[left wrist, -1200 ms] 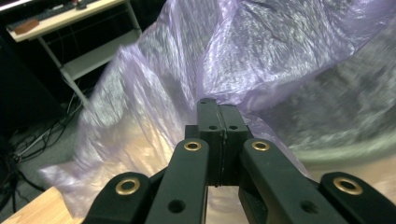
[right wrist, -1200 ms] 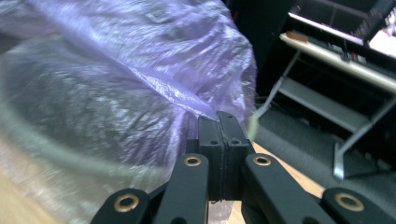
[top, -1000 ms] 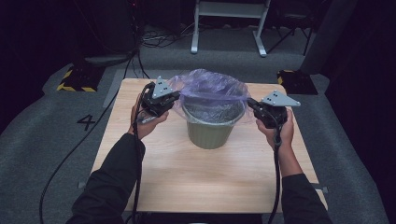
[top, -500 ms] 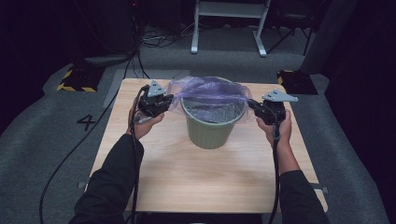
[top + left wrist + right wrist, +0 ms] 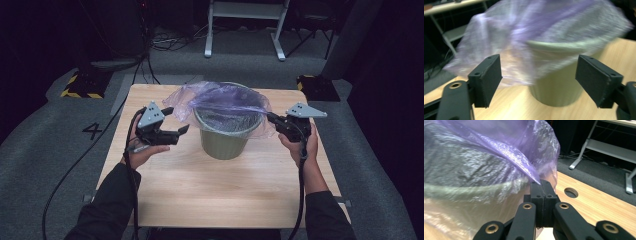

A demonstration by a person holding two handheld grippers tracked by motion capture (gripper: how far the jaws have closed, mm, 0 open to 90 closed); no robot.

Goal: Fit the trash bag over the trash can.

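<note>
High view first: the wooden table (image 5: 220,200) carries everything, pale board with dark floor all round it. Biggest thing on it is the purple bag (image 5: 225,100), thin see-through plastic draped over the bucket's mouth and spilling past the rim toward the table's far-left corner. Under it stands the green bucket (image 5: 222,142), upright, on the far half of the table, about midway between the left and right edges.

Over to the left gripper (image 5: 176,121), hanging just off the bucket's left side, above the table. Left gripper view shows its two black jaws spread wide apart, nothing between them, with the bag (image 5: 529,40) and bucket (image 5: 556,87) ahead, a bit blurred.

Now the right gripper (image 5: 270,118), at the bucket's right side, up at rim height. Right gripper view is clear on this one: jaws pressed tight together, and a pulled-taut fold of the bag (image 5: 499,147) runs straight into the pinch (image 5: 541,185). Plastic stretched from that grip across the bucket's mouth.

Smallest detail: a round hole (image 5: 571,192) in the tabletop just past the clenched jaws.
</note>
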